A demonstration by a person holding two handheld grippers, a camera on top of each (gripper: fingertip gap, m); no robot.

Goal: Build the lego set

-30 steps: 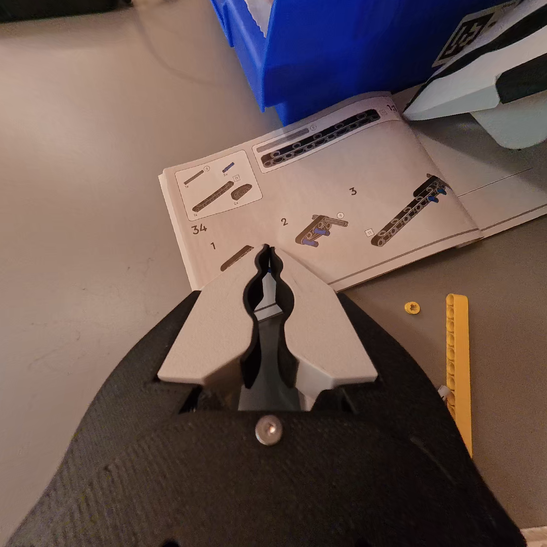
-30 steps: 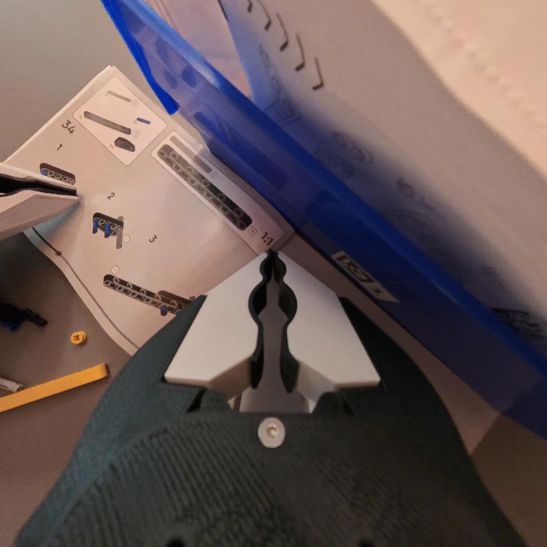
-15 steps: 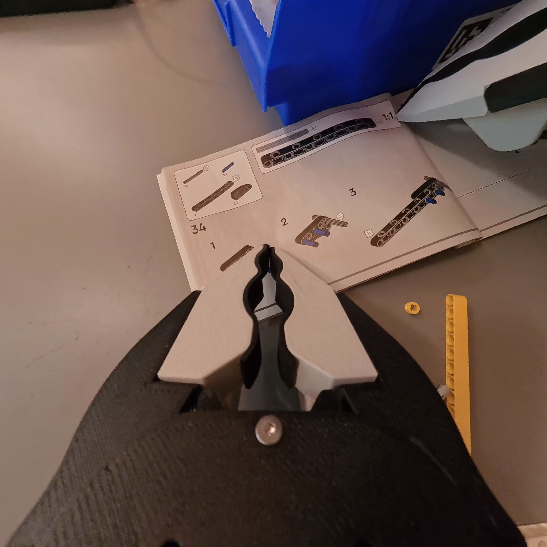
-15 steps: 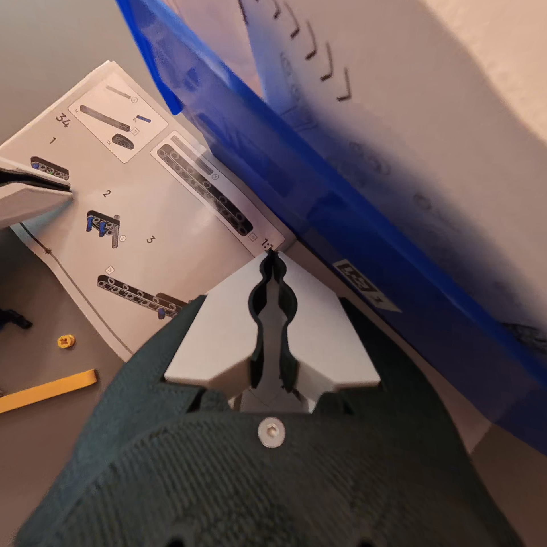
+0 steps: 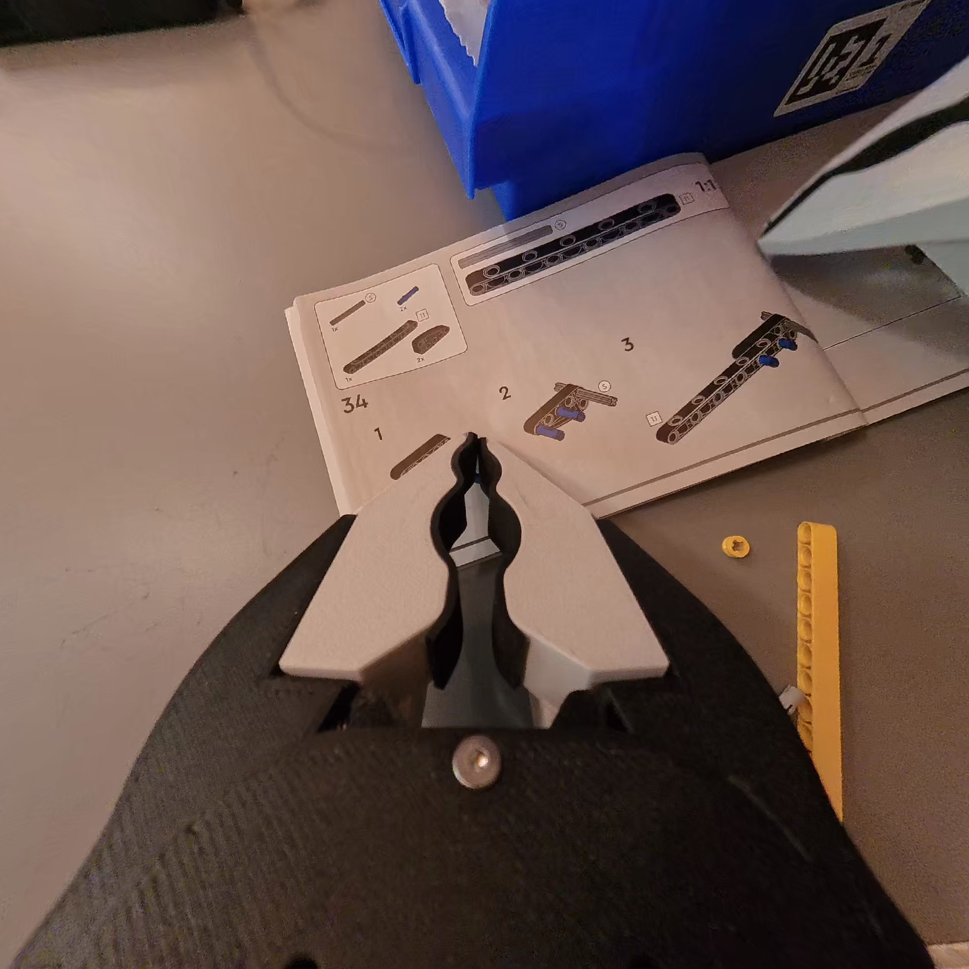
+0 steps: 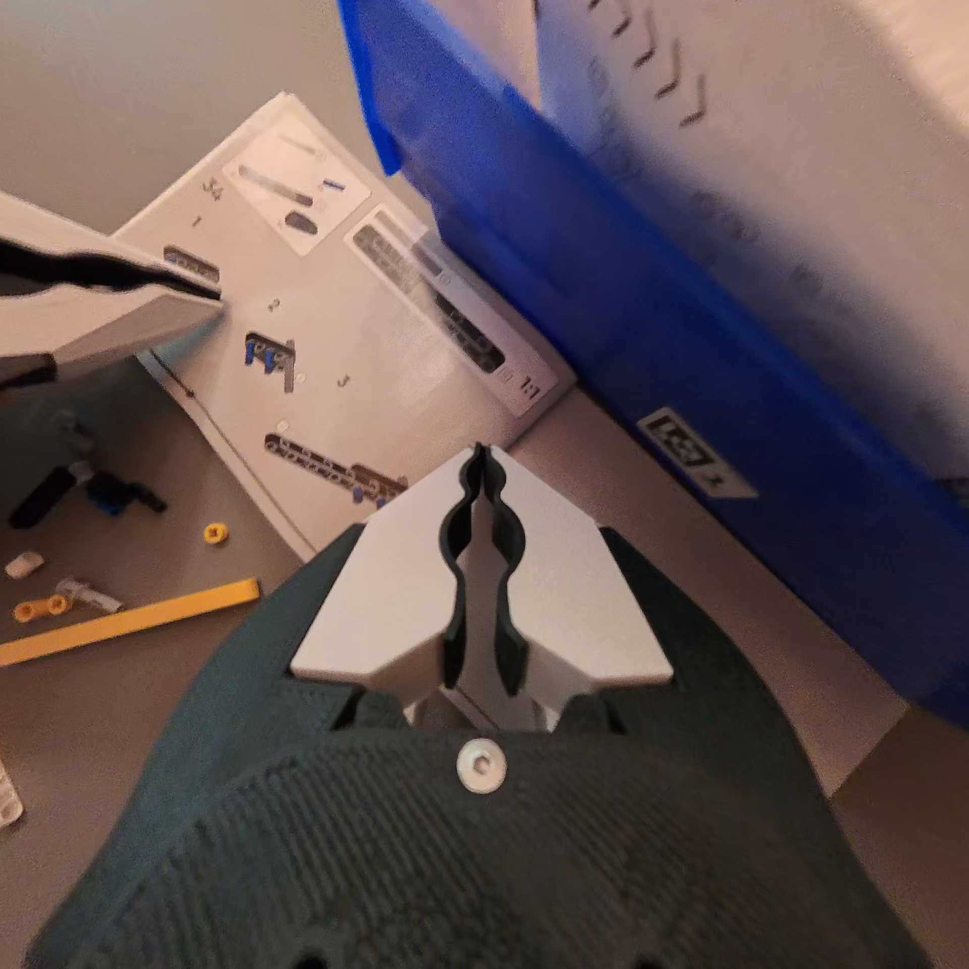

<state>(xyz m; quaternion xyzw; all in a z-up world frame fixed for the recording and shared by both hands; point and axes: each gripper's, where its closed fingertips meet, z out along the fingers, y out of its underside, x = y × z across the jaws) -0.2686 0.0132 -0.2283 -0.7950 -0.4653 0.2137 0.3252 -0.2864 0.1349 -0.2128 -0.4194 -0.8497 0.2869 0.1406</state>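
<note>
While both tools are hanging closed and empty over the instruction booklet (image 5: 550, 335), the left tool (image 5: 476, 440) is resting its tips at the booklet's near edge and the right tool (image 6: 480, 452) is hovering by its far corner, beside the blue bin (image 6: 655, 314). The yellow beam (image 5: 818, 645) and yellow bush (image 5: 735, 546) are lying on the bench (image 5: 131, 367) just off the booklet's near edge. Best to match pieces against the page before gripping anything.
</note>
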